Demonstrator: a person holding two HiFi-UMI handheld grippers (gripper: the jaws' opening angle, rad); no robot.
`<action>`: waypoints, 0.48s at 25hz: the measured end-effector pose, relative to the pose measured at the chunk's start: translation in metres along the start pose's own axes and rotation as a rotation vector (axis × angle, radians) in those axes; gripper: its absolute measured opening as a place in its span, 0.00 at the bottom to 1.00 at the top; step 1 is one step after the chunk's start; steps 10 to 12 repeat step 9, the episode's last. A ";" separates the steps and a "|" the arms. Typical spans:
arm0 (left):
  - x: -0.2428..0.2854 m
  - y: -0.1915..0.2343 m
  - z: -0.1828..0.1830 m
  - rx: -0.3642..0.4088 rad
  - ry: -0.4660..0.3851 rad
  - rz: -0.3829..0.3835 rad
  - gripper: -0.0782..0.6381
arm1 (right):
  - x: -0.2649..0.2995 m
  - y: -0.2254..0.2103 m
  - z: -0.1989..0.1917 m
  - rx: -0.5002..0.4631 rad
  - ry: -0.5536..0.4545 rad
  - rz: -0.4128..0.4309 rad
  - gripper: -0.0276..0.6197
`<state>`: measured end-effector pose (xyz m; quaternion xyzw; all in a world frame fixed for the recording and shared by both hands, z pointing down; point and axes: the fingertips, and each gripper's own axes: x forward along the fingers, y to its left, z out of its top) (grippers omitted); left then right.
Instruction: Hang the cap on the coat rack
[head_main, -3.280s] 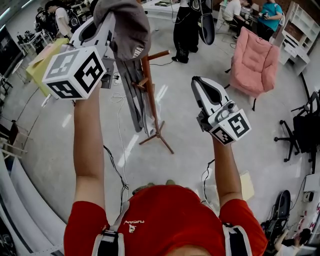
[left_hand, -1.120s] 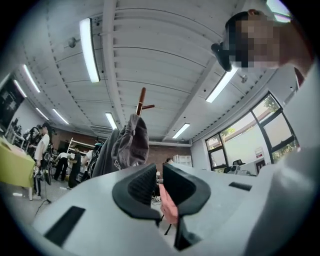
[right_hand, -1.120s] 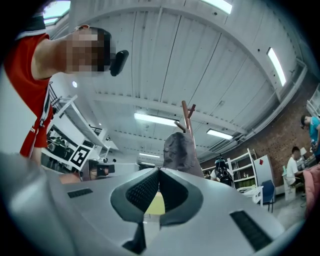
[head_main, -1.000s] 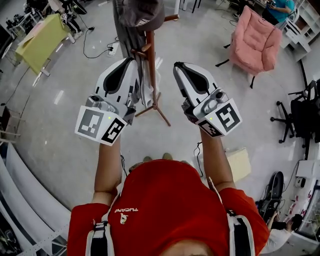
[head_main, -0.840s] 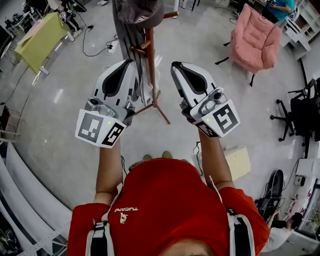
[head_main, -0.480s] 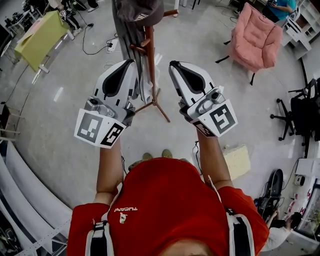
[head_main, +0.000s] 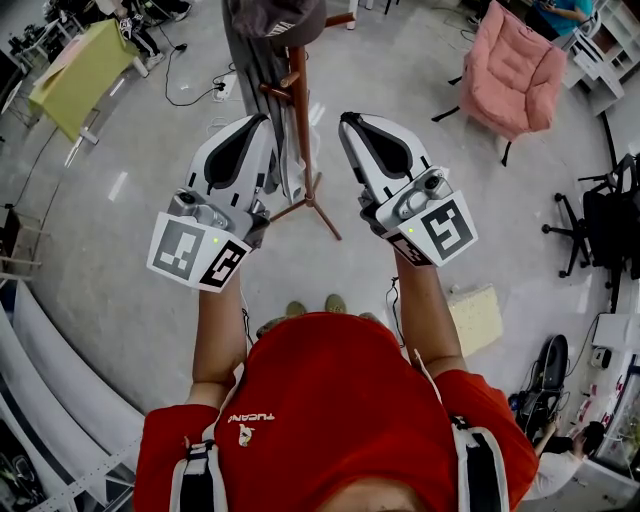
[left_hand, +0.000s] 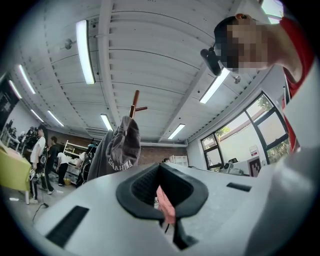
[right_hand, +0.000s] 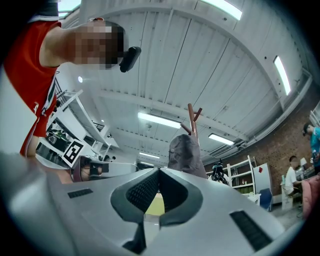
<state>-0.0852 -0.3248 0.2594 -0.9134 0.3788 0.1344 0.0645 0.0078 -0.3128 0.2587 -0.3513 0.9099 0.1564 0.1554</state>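
Observation:
The dark grey cap hangs on top of the wooden coat rack, over a grey garment on the same rack. My left gripper is shut and empty, held low just left of the pole. My right gripper is shut and empty too, just right of the pole. In the left gripper view the cap shows white lettering and sits beyond the closed jaws, below the rack's top pegs. The right gripper view shows the cap on the rack from the other side.
A pink armchair stands at the back right and a yellow-green table at the back left. Black office chairs are at the right edge. Cables trail on the floor. A pale box lies near my right elbow.
Earlier my left gripper held the cap up at the rack's top. Now the cap hangs free and both grippers are lowered beside the pole. Over the last second they barely moved.

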 end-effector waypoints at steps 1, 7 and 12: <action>-0.001 0.000 0.000 0.001 0.000 0.000 0.12 | 0.000 0.000 0.000 0.000 0.001 -0.001 0.08; -0.003 -0.004 0.002 0.002 -0.003 0.000 0.12 | -0.005 0.002 0.001 0.003 0.006 -0.005 0.08; -0.004 -0.006 0.003 0.002 -0.002 -0.001 0.12 | -0.006 0.003 0.002 0.003 0.006 -0.006 0.08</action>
